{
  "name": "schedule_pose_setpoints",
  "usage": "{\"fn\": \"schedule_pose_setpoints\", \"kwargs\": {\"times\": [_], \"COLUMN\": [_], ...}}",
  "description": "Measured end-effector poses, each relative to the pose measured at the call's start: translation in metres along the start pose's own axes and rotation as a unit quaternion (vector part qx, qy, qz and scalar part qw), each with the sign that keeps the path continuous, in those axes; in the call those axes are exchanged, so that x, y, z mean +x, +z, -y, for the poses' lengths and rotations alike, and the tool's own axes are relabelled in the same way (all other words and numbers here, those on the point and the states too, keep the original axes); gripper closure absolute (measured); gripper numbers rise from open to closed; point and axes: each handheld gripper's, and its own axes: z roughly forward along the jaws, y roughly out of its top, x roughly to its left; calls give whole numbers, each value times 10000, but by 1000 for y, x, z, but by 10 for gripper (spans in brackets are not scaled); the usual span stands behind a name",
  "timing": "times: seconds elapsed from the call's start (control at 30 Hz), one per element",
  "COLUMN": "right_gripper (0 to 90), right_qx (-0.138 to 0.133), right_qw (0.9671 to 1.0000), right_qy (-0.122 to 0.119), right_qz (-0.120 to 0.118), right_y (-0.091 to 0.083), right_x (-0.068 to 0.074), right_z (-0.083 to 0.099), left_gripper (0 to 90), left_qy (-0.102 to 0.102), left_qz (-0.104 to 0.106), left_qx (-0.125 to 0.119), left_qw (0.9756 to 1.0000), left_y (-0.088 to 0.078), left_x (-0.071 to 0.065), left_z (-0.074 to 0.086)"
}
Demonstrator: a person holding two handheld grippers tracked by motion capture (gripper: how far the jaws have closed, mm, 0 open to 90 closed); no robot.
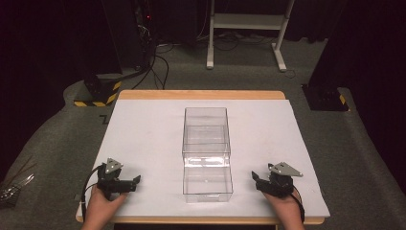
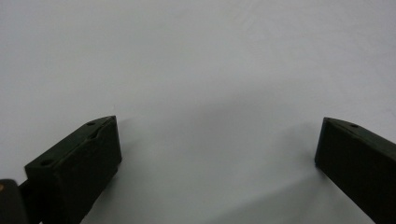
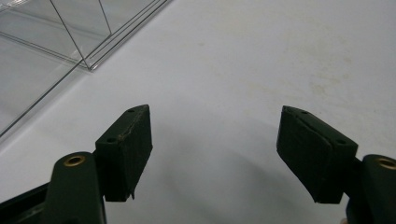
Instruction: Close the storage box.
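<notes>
My left claw (image 1: pixel 137 180) sits low at the near left of the counter (image 1: pixel 143 129), jaws spread wide with nothing between them; in the left gripper view I see bare white surface past the pads. My right claw (image 1: pixel 255 178) mirrors it at the near right, likewise released and empty, jaws parted over the white sheet. I judge both are parked flanking the work so either can reach in without crossing the other.

Between them, well apart from each, stands the clear plastic box (image 1: pixel 206 152) along the middle of the counter. It looks like a drawer-type case: an outer shell farther from me and a transparent drawer (image 1: pixel 208 184) pulled out toward me. Both parts appear empty. In the right gripper view a corner of the clear plastic box (image 3: pixel 70 42) lies up and left of my jaws, near but not touching.
</notes>
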Motion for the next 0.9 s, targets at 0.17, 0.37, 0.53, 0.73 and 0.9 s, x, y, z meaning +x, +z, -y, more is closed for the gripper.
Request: {"fn": "schedule_pose_setpoints", "kwargs": {"times": [0.17,0.37,0.53,0.73,0.9], "right_gripper": [269,268,268,267,266], "right_qx": [-52,-117,-170,-223,-263], "right_qw": [10000,9999,9998,9997,9995], "right_qy": [17,-2,-23,-48,-79], "right_qz": [-11,-17,-44,-89,-136], "right_y": [-3,-8,-11,-16,-20], "right_x": [1,3,6,11,16], "right_z": [-1,-4,-7,-10,-12], "left_gripper": [6,5,5,5,5], "left_qy": [-1,-2,-1,-1,-2], "left_qz": [0,0,2,1,1], "left_qx": [2,2,2,1,1], "left_qw": [10000,10000,10000,10000,10000], "left_y": [0,0,0,0,0], "left_x": [0,0,0,0,0], "left_z": [0,0,0,0,0]}}
